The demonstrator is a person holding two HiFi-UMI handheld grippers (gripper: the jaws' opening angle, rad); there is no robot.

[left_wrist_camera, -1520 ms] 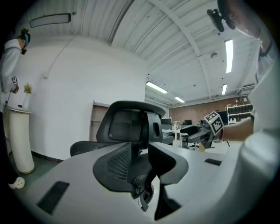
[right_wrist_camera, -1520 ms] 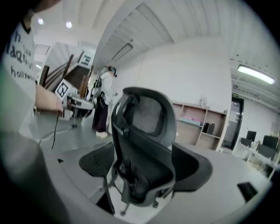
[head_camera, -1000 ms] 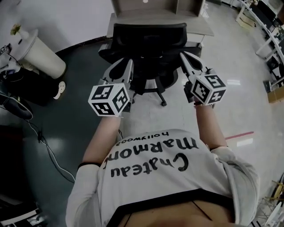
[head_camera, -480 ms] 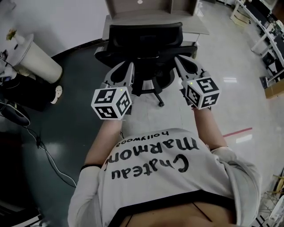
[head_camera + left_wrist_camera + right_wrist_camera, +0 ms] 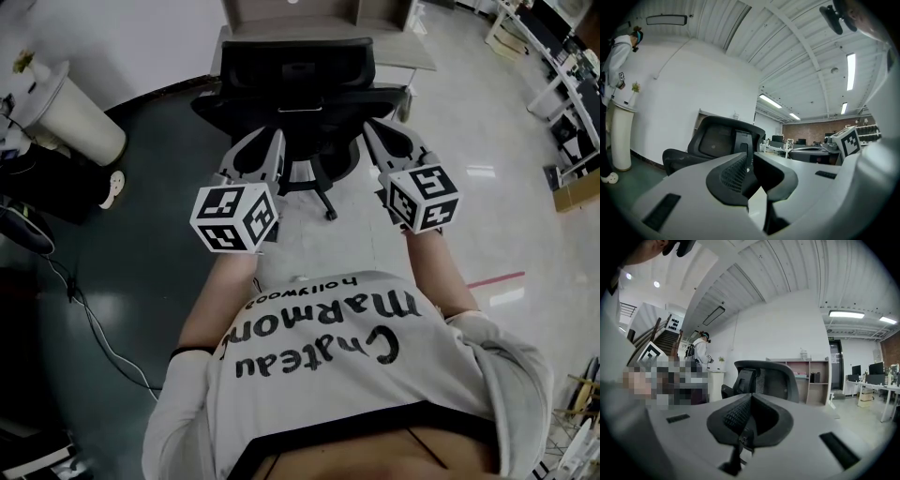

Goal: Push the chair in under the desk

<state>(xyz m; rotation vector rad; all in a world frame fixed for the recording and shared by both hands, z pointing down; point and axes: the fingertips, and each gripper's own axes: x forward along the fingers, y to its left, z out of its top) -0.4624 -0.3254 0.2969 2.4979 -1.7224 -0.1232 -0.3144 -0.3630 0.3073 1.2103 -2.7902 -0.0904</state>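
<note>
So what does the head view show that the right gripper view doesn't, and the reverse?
Head view only: the wheeled base, a cable on the dark floor, and the person's printed shirt. Right gripper view only: stairs, a person by the wall, ceiling lights, and that the right tongs are shut and empty. Both: the chair and the desk behind it.

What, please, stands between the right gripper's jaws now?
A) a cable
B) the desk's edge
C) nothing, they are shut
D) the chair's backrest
C: in the right gripper view the right gripper has its jaws together with nothing between them; the chair stands beyond.
</note>
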